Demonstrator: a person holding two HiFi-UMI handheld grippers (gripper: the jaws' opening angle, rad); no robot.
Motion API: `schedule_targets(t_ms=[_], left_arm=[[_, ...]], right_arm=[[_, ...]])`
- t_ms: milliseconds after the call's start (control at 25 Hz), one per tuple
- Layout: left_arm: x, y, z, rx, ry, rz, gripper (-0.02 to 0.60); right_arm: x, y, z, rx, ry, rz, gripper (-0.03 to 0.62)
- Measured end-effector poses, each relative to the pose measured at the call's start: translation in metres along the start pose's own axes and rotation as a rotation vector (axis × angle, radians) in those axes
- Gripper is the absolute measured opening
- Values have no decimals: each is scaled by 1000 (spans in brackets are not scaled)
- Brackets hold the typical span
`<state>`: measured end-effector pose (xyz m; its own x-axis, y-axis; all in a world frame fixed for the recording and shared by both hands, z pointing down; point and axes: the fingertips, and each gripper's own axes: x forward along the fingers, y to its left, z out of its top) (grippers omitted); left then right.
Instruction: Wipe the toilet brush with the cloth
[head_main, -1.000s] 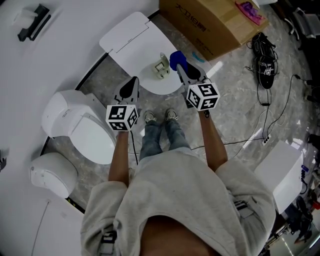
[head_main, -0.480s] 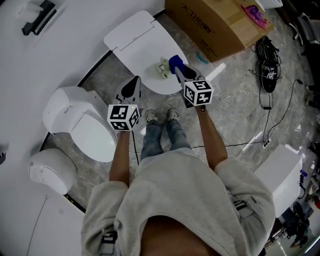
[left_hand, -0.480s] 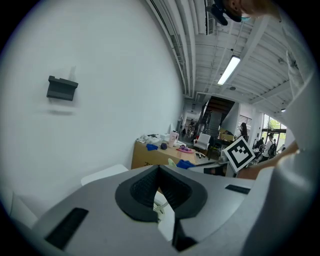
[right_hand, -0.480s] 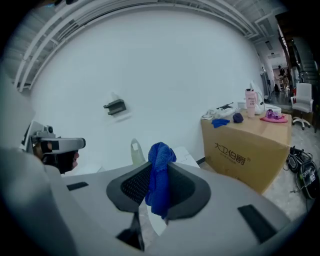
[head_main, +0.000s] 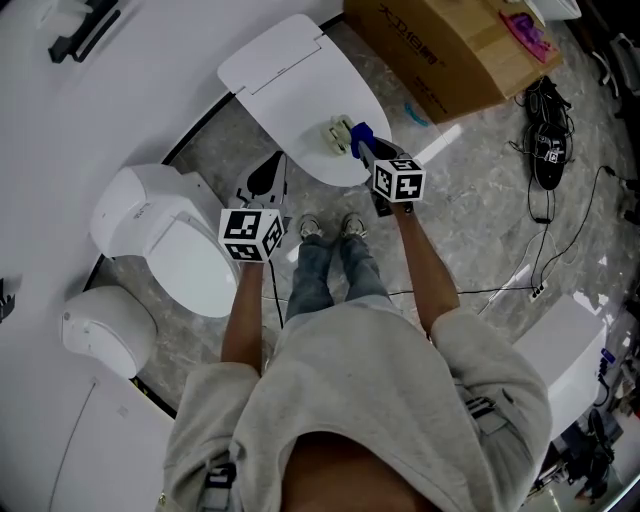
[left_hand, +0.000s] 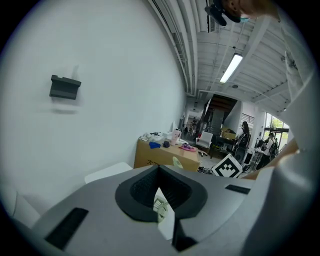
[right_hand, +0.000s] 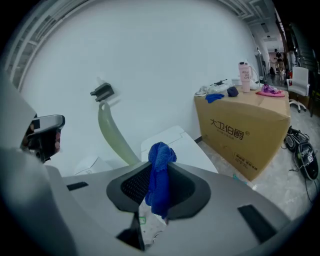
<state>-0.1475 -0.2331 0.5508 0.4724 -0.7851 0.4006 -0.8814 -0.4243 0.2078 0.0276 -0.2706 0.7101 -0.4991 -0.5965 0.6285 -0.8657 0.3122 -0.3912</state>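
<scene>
The right tongs (head_main: 367, 148) have carried the blue cloth (head_main: 359, 132) closer to the toilet brush (head_main: 340, 135), perhaps touching.

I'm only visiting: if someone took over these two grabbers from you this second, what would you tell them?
Left gripper: jaws together, empty, near the edge of the white toilet lid.
Right gripper: jaws shut on the blue cloth, right beside the toilet brush on that lid; contact unclear.
Done: cloth gripped and at the brush.
To do: the wiping itself.

White wall (left_hand: 115, 60), marbled floor (head_main: 480, 200) (grey)
</scene>
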Motion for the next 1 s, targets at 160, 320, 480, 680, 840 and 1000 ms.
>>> schedule_targets(t_ms=[160, 320, 480, 680, 840, 1000], left_arm=[[-1, 4, 0, 0, 6, 10, 18], [0, 8, 0, -2, 11, 16, 18], [0, 8, 1, 1, 14, 13, 18], [2, 4, 1, 4, 12, 2, 18], [3, 0, 2, -1, 5, -9, 18], [4, -8, 2, -2, -4, -19, 18]], right_arm=[[16, -9, -13, 30, 47, -3, 97], [32, -21, -27, 53, 110, -19, 97], [36, -34, -43, 91, 172, -60, 97], [17, -36, -44, 95, 127, -54, 97], [-21, -13, -24, -18, 40, -22, 97], [-67, 27, 8, -141, -81, 49, 98]])
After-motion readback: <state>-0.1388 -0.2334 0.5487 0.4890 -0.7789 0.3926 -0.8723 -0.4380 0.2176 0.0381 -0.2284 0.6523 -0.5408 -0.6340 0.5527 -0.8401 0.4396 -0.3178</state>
